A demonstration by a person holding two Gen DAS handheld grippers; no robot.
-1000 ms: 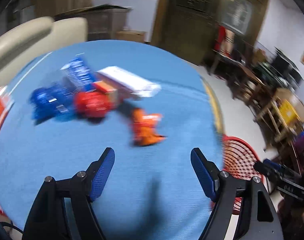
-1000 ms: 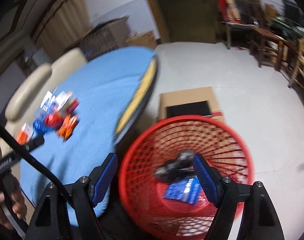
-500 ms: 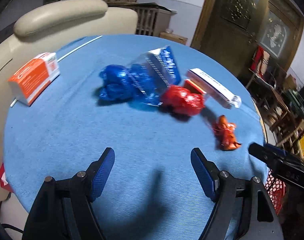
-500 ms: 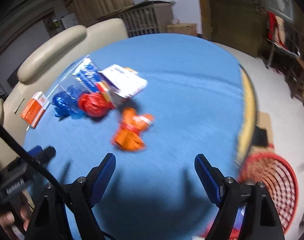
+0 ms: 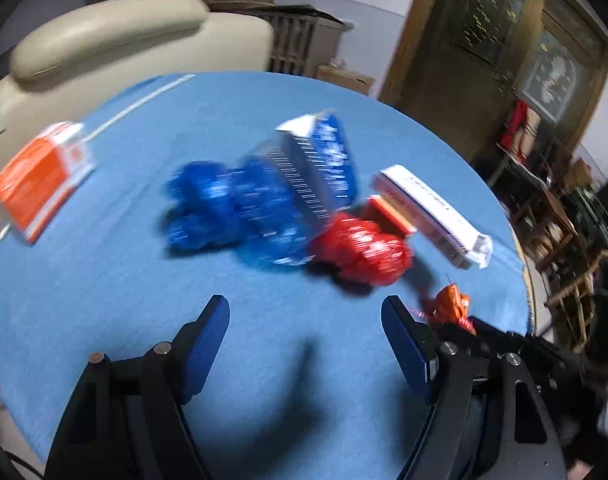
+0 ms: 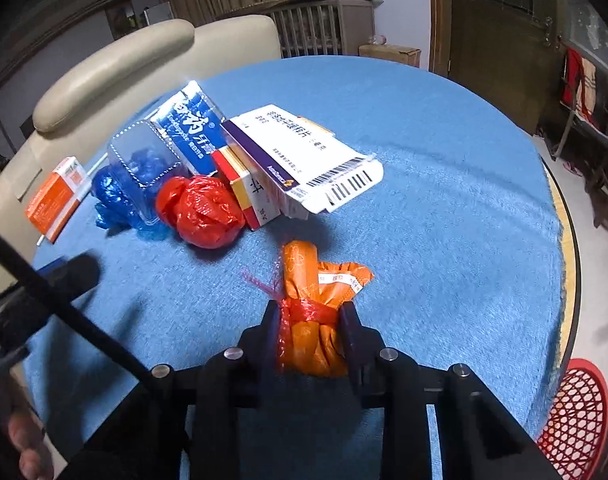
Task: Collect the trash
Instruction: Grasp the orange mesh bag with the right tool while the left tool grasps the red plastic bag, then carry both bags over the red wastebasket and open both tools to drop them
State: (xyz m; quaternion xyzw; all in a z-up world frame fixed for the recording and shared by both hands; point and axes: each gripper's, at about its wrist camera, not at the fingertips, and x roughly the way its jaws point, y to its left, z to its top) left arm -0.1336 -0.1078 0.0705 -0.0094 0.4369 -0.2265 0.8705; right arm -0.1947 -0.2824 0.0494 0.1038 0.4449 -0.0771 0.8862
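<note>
Room around the round table

A blue cloth [image 6: 444, 168] covers the table; a cream leather armchair [image 6: 116, 68] stands just behind it, with a slatted wooden cabinet [image 6: 324, 24], a cardboard box [image 6: 390, 54] and a dark wooden door [image 6: 500, 20] beyond.

Tabletop count: four boxes [image 6: 300, 152], three crumpled bags [image 6: 202, 212], one orange wrapper [image 6: 316, 304], one red basket [image 6: 576, 412].

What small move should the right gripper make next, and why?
Probably lift the orange wrapper and carry it toward the red basket: the right gripper is already shut on it, and the basket stands beside the table.
</note>
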